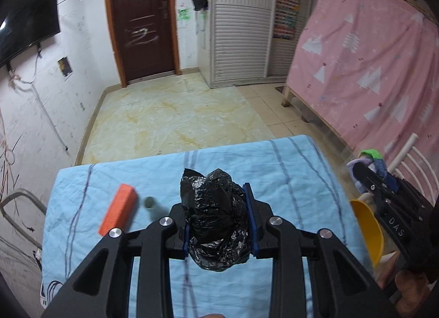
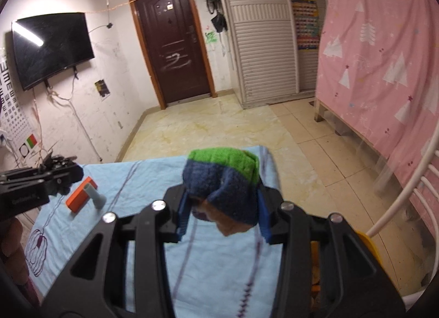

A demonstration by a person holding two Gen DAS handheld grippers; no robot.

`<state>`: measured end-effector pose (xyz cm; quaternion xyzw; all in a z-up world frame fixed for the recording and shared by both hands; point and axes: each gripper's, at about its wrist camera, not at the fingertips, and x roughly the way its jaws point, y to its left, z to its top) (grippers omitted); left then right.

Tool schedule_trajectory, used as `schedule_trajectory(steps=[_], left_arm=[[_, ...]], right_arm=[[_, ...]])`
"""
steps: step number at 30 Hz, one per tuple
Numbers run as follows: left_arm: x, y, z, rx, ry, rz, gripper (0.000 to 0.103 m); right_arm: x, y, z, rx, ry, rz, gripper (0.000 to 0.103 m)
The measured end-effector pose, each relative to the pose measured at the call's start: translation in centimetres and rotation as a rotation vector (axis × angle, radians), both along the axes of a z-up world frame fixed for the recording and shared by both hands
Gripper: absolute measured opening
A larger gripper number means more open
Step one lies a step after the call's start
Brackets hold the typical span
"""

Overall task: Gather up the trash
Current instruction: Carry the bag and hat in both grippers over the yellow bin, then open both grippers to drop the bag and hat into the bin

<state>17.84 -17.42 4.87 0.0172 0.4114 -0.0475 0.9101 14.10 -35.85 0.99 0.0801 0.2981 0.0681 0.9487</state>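
A crumpled black plastic bag (image 1: 218,219) is clamped between the blue pads of the left claw (image 1: 221,222), the jaws being closed only as far as the bundle allows. The bag is held above a surface covered by a light blue cloth (image 1: 288,170) with dark stripes. Ahead of this claw and to its left, an orange block (image 1: 118,209) lies on the cloth, and a small grey cylinder (image 1: 150,202) stands just beside the block, between it and the claw.

A knitted sock (image 2: 222,181), green at the far end and navy nearer the camera, is gripped by the right claw (image 2: 222,208), whose jaws are pressed against its sides. A brownish part hangs below the navy section. The sock is carried above the far right portion of the cloth-covered surface.

From the left wrist camera, the right claw (image 1: 367,178) is seen off to the right, beyond the cloth's edge, with a yellow bin (image 1: 369,227) below it. From the right wrist camera, the left claw (image 2: 59,170) is seen far to the left, with the orange block (image 2: 81,194) and grey cylinder (image 2: 96,194) lying just beside it on the cloth (image 2: 153,178).
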Motion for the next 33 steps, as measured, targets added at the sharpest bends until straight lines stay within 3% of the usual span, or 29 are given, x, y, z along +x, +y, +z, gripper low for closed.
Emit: schedule_trajectory(steps=[7, 18, 20, 22, 27, 33], left_arm=[[-0.8, -8.2, -0.1, 0.030, 0.006, -0.123, 0.022], [-2.4, -17.2, -0.8, 0.013, 0.028, -0.309, 0.022], [-2.7, -18.5, -1.1, 0.002, 0.035, -0.341, 0.022], [-2.8, -19.8, -1.4, -0.011, 0.047, -0.371, 0.022], [-2.6, -22.1, -2.7, -0.027, 0.074, -0.423, 0.022], [-2.9, -24.1, -4.1, -0.063, 0.122, -0.494, 0.023]], right_arm=[[-2.9, -5.1, -0.7, -0.005, -0.008, -0.077, 0.039], [-5.2, -10.3, -3.4, 0.000, 0.028, -0.150, 0.039], [-5.4, -11.1, -4.0, 0.008, 0.040, -0.163, 0.043], [-5.6, -11.6, -4.4, 0.016, 0.048, -0.172, 0.054], [-6.3, -13.6, -5.3, 0.037, 0.055, -0.199, 0.061], [-7.2, -16.5, -5.9, 0.079, 0.051, -0.271, 0.062]])
